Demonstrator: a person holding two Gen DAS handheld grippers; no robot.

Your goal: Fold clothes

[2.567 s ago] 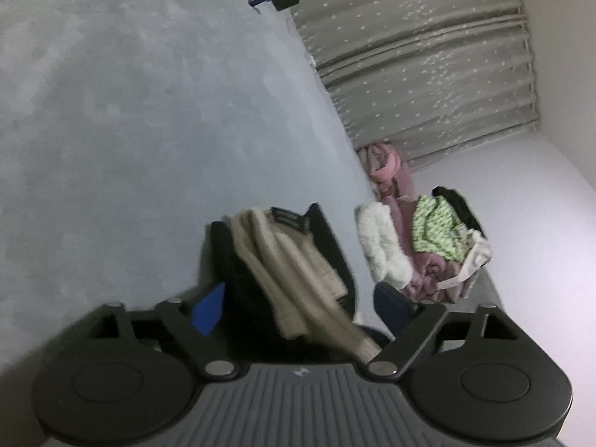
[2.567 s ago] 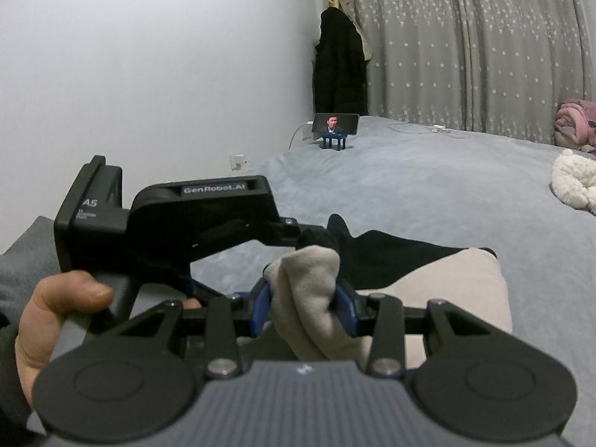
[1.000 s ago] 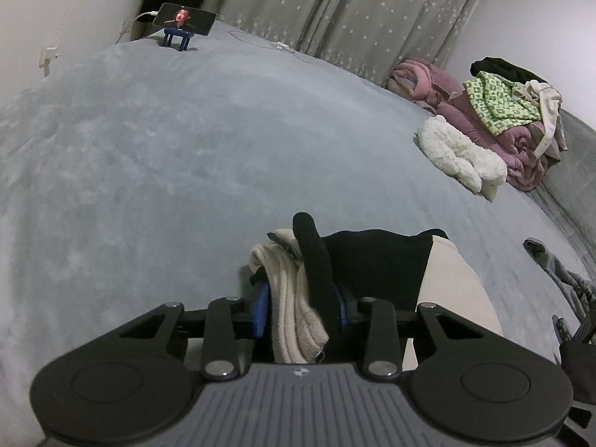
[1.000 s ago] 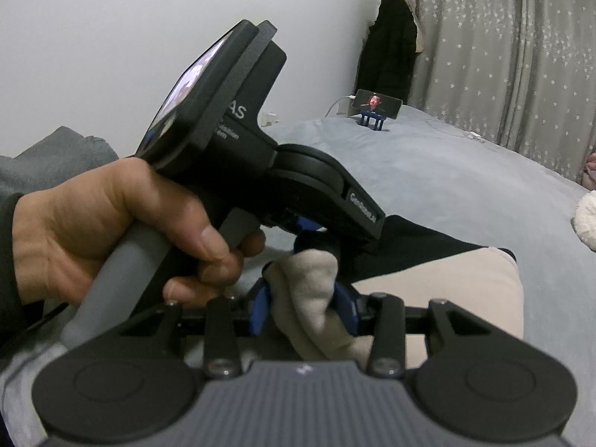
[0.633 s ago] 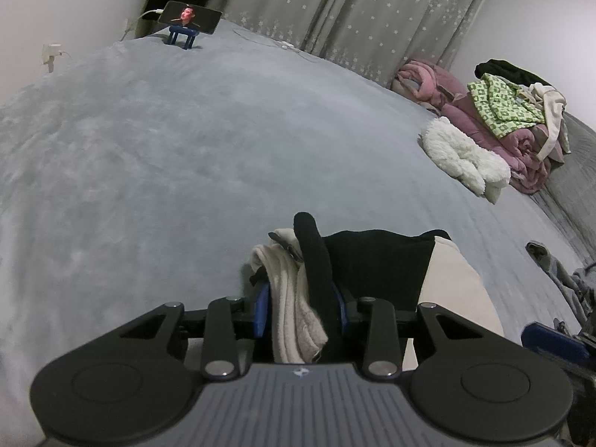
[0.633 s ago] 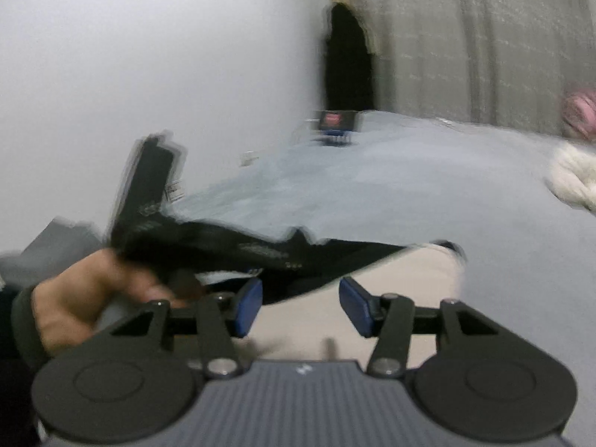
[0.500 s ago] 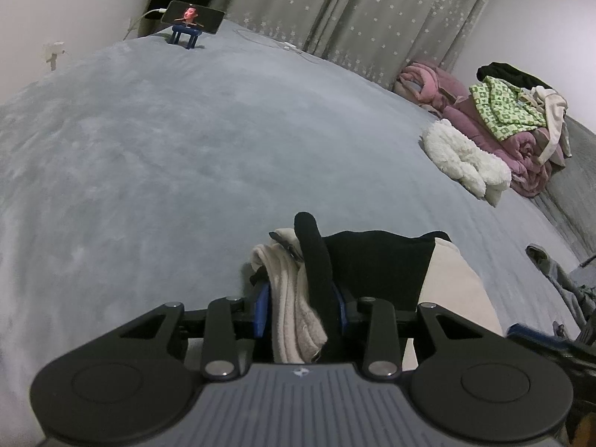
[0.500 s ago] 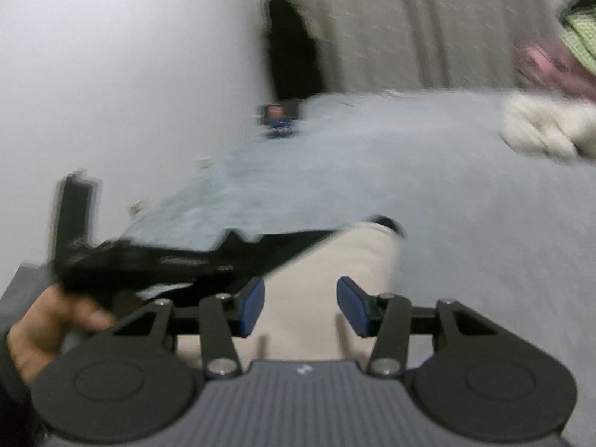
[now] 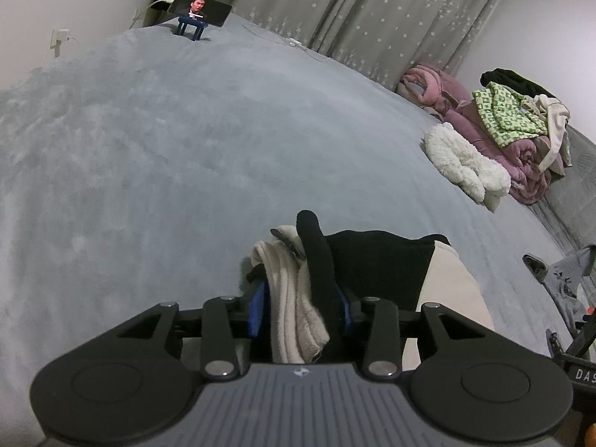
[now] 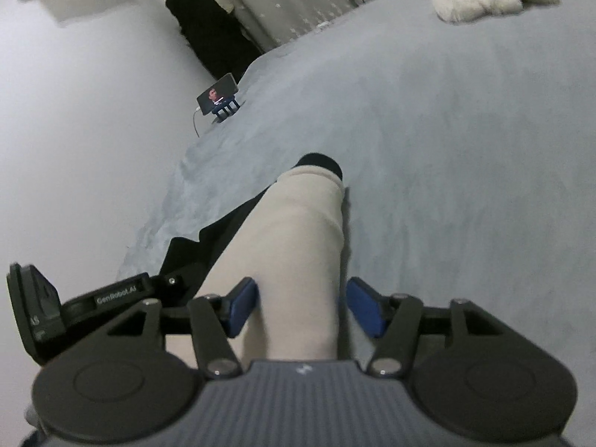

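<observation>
A folded beige and black garment (image 9: 380, 264) lies on the grey bed cover (image 9: 156, 141). My left gripper (image 9: 300, 311) is shut on a bunched edge of that garment, beige and black folds squeezed between its blue pads. In the right wrist view the same garment (image 10: 294, 231) stretches away as a long beige fold over a black layer. My right gripper (image 10: 303, 307) hovers open over its near end, blue pads on either side and apart from the cloth. The left gripper's body (image 10: 85, 305) shows at lower left there.
A pile of pink, green-patterned and black clothes (image 9: 510, 126) sits at the bed's right, with a white fluffy item (image 9: 462, 164) beside it. A phone on a blue stand (image 9: 197, 11) stands at the far edge. Grey cloth (image 9: 558, 279) lies at right. Star-patterned curtains hang behind.
My right gripper has let go of the beige fold, opened, and swung to the right along the garment. The left gripper stays shut on the bunched edge.
</observation>
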